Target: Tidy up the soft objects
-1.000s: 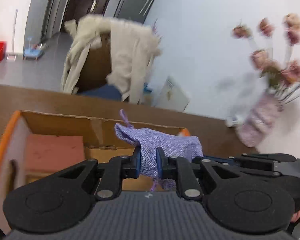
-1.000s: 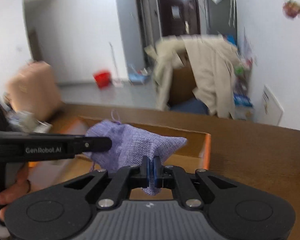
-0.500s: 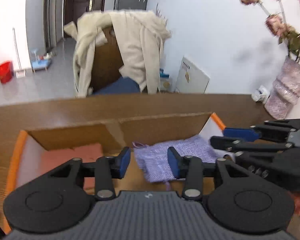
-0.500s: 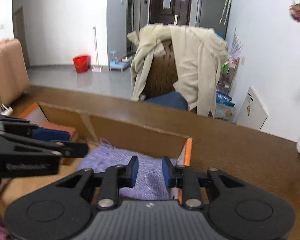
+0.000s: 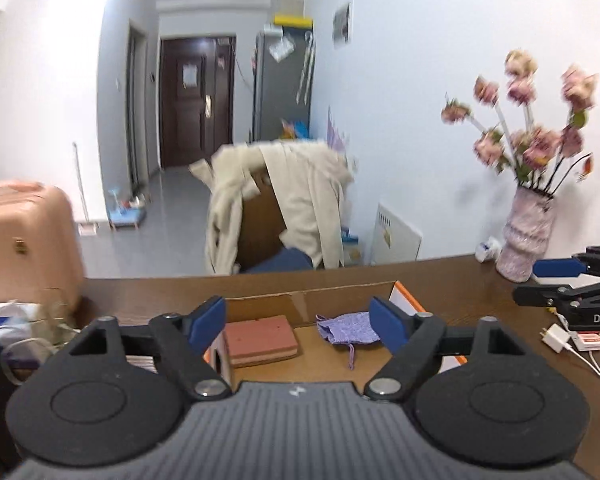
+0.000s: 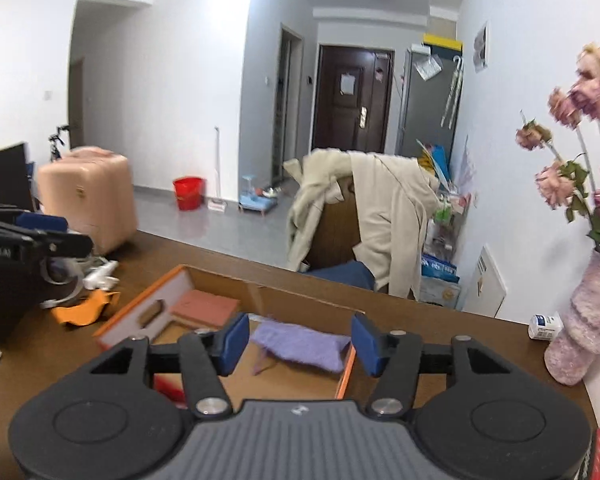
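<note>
Lilac knitted pouch (image 5: 350, 328) lying flat, drawstring trailing, in cardboard box (image 5: 340, 292) beside reddish-brown block (image 5: 260, 340)

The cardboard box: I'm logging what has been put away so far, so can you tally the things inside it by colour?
Inside the cardboard box, as far as both views show:
Purple: 1, the woven pouch
Reddish-brown: 1, the flat block
Total: 2
Neither gripper holds anything; both have jaws opening with nothing between them.

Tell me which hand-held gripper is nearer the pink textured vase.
Right. The right hand-held gripper hangs just beside the pink textured vase; the left hand-held gripper is over the cardboard box, well away.
</note>
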### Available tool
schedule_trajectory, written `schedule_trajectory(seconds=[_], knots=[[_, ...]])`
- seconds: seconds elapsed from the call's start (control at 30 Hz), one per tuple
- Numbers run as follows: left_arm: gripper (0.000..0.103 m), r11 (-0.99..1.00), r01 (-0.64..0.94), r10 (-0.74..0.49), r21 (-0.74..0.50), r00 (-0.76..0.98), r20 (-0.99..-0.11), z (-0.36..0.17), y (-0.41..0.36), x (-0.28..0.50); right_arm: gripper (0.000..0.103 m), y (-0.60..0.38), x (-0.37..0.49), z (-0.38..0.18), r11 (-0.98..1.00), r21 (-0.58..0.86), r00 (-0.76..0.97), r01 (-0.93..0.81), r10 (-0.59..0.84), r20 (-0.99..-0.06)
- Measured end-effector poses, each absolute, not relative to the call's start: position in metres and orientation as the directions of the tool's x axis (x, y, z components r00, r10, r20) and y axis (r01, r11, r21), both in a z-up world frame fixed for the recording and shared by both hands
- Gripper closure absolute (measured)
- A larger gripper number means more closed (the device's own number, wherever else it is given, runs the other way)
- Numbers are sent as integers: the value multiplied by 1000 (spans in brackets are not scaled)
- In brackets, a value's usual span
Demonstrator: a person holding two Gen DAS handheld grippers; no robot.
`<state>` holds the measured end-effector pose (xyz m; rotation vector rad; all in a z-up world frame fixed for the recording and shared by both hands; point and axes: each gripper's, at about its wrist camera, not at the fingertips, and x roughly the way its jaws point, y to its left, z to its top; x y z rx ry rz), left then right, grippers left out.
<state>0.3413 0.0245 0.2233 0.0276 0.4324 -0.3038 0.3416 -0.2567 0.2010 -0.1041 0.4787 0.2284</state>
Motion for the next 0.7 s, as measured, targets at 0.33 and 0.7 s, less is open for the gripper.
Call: schedule_trajectory(seconds=[0.33, 0.7], knots=[[2, 968, 252, -247, -7, 940, -234, 192, 53, 169, 35, -250, 194, 179, 954, -29, 902, -298, 271, -335], [0, 974, 224, -223, -23, 945, -238, 110, 57, 81, 24, -239, 82, 87, 955, 1, 918, -295, 284, -275]])
